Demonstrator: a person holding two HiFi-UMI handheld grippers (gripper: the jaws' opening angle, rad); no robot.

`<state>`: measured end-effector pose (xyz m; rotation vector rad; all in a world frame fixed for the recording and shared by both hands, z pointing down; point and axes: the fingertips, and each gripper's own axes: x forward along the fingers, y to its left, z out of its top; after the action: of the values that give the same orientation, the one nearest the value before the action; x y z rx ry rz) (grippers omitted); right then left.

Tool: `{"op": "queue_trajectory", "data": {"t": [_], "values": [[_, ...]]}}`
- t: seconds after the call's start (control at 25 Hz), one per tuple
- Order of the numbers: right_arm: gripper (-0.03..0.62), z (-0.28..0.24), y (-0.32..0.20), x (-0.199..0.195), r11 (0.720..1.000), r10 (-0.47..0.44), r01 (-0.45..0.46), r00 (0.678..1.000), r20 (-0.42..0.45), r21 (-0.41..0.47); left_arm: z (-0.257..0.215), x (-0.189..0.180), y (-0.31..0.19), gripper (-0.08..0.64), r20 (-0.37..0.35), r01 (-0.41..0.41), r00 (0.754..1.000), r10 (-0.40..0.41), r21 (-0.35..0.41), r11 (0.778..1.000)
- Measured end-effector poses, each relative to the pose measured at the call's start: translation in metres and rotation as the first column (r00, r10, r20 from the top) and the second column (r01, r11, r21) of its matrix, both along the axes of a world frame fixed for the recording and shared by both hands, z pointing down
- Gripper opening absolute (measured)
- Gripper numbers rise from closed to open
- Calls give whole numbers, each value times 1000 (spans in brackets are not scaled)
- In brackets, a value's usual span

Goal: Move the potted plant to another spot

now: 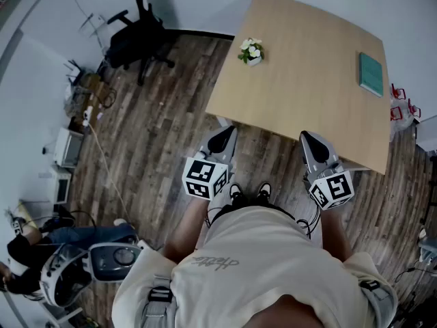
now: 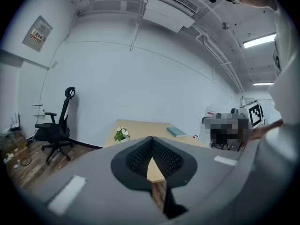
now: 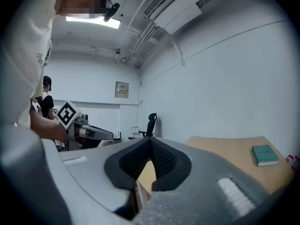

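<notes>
A small potted plant with white flowers stands near the far left corner of the light wooden table. The left gripper view shows the plant beyond the jaws and a little to the left. My left gripper hangs in front of the table's near edge, shut with nothing in it, its tips meeting. My right gripper is level beside it, also shut and empty, with its tips touching. Both are well short of the plant.
A teal book lies on the table's right side. A black office chair stands on the wood floor at the far left. Boxes, cables and devices line the left wall. Another person sits at the lower left.
</notes>
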<state>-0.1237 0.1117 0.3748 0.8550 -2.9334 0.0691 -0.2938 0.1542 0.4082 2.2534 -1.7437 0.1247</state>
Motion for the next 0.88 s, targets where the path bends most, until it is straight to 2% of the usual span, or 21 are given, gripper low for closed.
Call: {"op": "queue_trajectory", "data": {"t": [0.32, 0.64, 0.88], "values": [[2, -3, 0, 2, 1000, 0, 0, 1000, -11, 5, -2, -20, 7, 17, -19, 63, 998, -63, 8, 998], [2, -6, -5, 8, 997, 77, -77, 996, 45, 3, -4, -22, 14, 17, -14, 60, 998, -59, 28, 998], [3, 2, 0, 8, 997, 76, -76, 997, 31, -7, 1, -24, 21, 17, -29, 58, 998, -57, 32, 998]]}}
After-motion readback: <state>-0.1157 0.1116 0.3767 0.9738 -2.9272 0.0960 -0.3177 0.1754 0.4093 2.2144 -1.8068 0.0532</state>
